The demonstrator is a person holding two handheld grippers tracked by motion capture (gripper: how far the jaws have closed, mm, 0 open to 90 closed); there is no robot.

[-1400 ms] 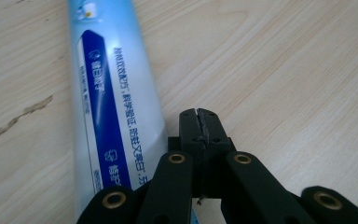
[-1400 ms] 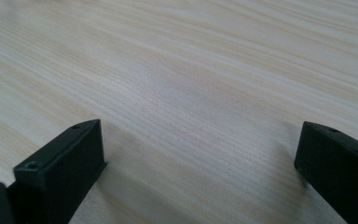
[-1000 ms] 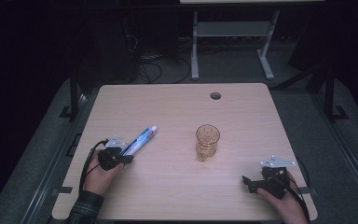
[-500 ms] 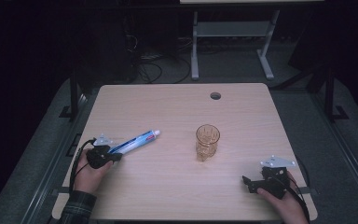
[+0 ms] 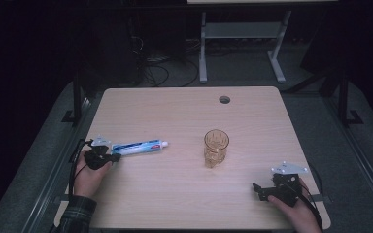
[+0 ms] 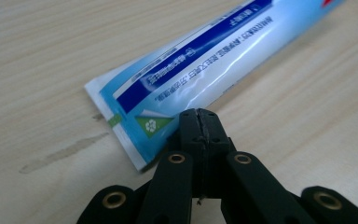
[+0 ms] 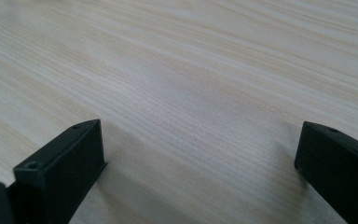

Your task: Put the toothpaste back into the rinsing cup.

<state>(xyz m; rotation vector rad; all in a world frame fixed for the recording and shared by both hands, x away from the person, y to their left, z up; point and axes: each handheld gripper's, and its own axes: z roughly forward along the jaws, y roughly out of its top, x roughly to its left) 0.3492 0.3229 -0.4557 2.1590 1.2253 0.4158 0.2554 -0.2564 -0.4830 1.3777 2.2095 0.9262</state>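
Dragged toward the desk's left edge, the blue-and-white plastic toothpaste tube [image 5: 140, 146] lies flat, its crimped end pinched in the closed left gripper [image 5: 110, 158], which should pull low and steady, keeping the crimp from slipping.

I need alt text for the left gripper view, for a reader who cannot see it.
The left gripper's black jaws, shut together, meet the flat crimped end of a blue and white toothpaste tube. The tube lies on a pale wooden table.
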